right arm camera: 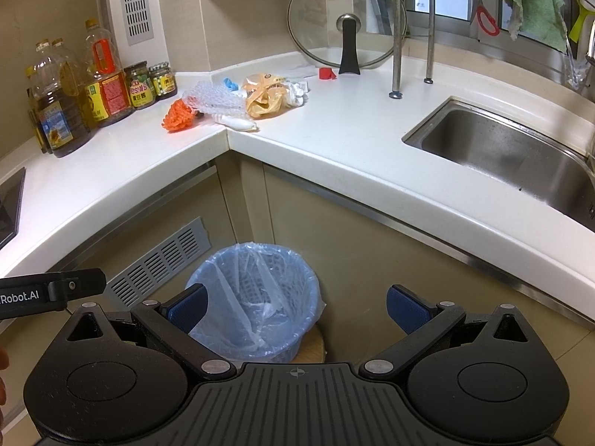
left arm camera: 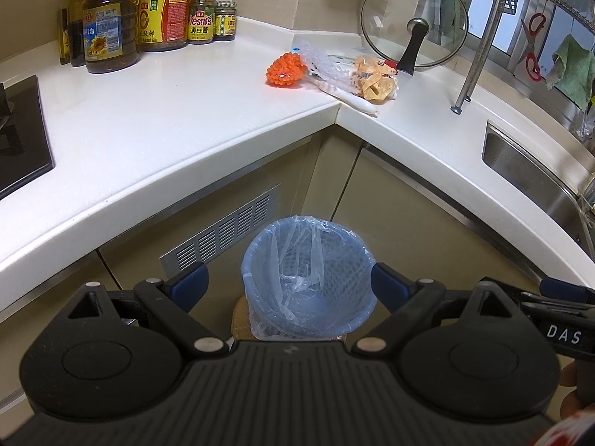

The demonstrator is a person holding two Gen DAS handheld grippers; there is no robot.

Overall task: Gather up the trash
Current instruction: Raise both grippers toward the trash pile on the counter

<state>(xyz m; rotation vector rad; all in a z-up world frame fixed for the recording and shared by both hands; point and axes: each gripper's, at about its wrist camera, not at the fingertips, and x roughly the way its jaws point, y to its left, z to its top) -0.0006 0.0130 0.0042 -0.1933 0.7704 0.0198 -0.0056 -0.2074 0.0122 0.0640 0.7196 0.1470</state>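
Nothing grabbed yet: both the left gripper (left arm camera: 288,284) and right gripper (right arm camera: 295,306) hang with fingers spread wide, empty, over the lined bin (right arm camera: 256,297). Next move's probably reaching up for the trash pile (right arm camera: 238,106) on the surface (right arm camera: 334,137).

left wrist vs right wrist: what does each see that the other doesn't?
Left wrist only: more of the stove at the left edge. Right wrist only: the whole sink basin, crumpled white paper and a red scrap by the pot lid. Both: lined bin on the floor, orange net, bubble wrap, yellow bag, oil bottles; left gripper and right gripper open, empty.
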